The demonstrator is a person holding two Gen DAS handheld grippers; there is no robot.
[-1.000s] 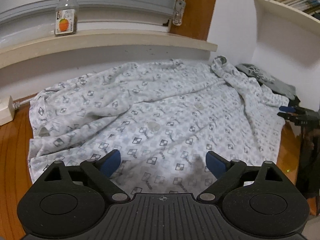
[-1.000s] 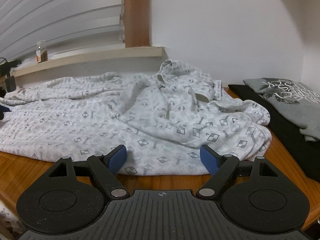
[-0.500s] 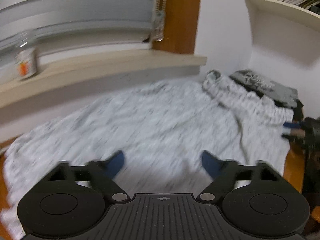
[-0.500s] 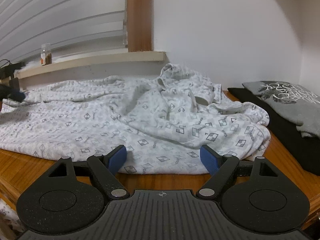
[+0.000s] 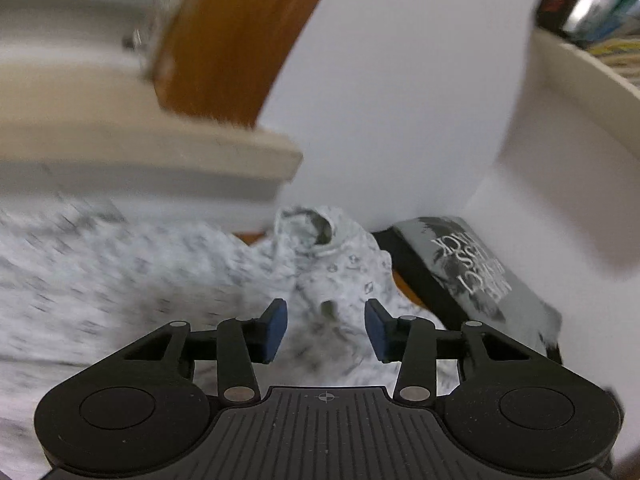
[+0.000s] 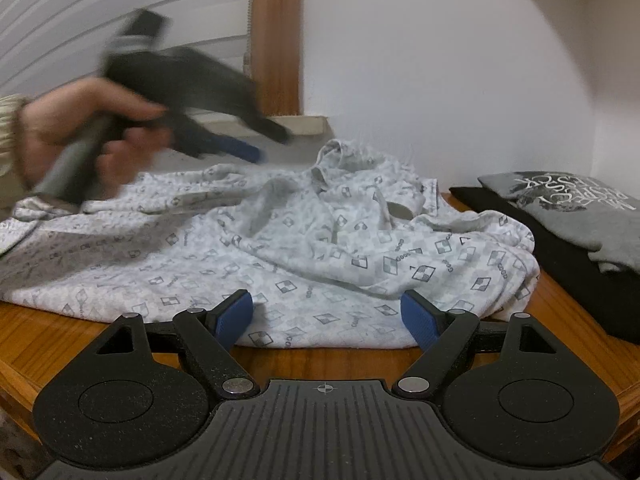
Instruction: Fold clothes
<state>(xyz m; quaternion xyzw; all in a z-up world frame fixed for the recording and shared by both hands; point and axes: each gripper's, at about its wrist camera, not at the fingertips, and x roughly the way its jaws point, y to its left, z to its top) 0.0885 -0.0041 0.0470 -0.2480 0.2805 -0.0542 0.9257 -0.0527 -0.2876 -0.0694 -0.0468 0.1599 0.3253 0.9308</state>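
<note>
Wooden bench [image 6: 44,336] is carrying the crumpled patterned shirt [image 6: 304,256]; left gripper [image 5: 325,330] fingers are closing, empty, toward the collar [image 5: 316,232]; pinch one layer; right gripper [image 6: 328,316] is waiting, released.

No legible text on grey T-shirt [image 6: 576,212]
</note>
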